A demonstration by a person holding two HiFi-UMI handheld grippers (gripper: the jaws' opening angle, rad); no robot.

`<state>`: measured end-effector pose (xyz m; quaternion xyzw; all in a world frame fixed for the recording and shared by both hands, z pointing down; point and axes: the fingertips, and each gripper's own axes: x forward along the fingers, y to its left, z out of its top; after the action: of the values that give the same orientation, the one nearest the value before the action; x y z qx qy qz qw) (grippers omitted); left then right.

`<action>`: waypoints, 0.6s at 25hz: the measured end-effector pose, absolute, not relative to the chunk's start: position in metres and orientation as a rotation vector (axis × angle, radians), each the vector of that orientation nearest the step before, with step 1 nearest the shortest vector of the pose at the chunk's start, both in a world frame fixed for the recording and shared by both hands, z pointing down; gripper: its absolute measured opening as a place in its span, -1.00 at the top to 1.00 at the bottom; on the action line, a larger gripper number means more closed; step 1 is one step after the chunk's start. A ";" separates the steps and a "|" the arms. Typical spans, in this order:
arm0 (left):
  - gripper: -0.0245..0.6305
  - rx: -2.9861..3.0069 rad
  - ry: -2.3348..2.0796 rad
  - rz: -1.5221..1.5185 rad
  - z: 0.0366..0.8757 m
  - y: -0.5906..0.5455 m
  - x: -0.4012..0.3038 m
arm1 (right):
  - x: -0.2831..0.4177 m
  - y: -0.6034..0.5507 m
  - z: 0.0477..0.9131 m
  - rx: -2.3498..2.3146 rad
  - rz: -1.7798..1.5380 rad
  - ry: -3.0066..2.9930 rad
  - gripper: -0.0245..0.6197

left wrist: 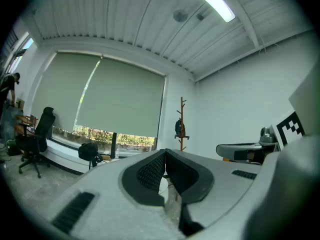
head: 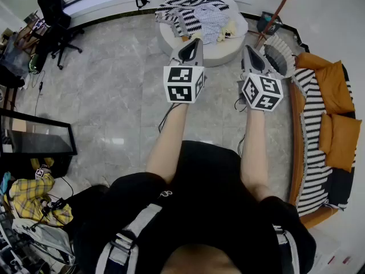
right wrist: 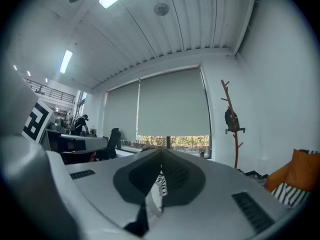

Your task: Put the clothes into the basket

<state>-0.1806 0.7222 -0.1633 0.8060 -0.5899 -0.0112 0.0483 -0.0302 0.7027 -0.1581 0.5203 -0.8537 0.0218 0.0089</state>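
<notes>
A heap of clothes [head: 199, 13], black-and-white patterned pieces with a pale blue checked shirt and something yellow, lies on a round white ottoman [head: 228, 50] ahead of me. A white slatted basket [head: 278, 53] stands on the floor to the ottoman's right. My left gripper [head: 194, 43] points level at the ottoman's near edge, shut and empty. My right gripper [head: 249, 49] hangs beside it, between ottoman and basket, also shut with nothing held. In the left gripper view the gripper [left wrist: 165, 151] shows its jaws meeting at the tip; the right gripper [right wrist: 161, 151] does the same in its own view.
A striped sofa with orange cushions [head: 331, 96] curves along the right. A wooden coat stand [head: 279, 7] rises behind the basket. A black office chair [head: 54, 13] and a dark low table [head: 34, 141] sit left, with yellow plaid cloth [head: 28, 196] beside clutter.
</notes>
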 end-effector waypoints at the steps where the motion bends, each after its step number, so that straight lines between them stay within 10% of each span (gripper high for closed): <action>1: 0.90 2.456 -1.796 -0.030 -0.162 0.720 -0.182 | -0.029 0.700 -0.159 1.652 0.080 -2.672 0.89; 15: 0.90 2.344 -1.836 -0.027 -0.140 0.708 -0.234 | -0.008 0.683 -0.142 1.819 0.182 -2.605 0.88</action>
<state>-0.2337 0.7078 -0.1397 0.7845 -0.6146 -0.0089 0.0819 -0.0081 0.6825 -0.1416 0.5715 -0.8184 0.0571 -0.0204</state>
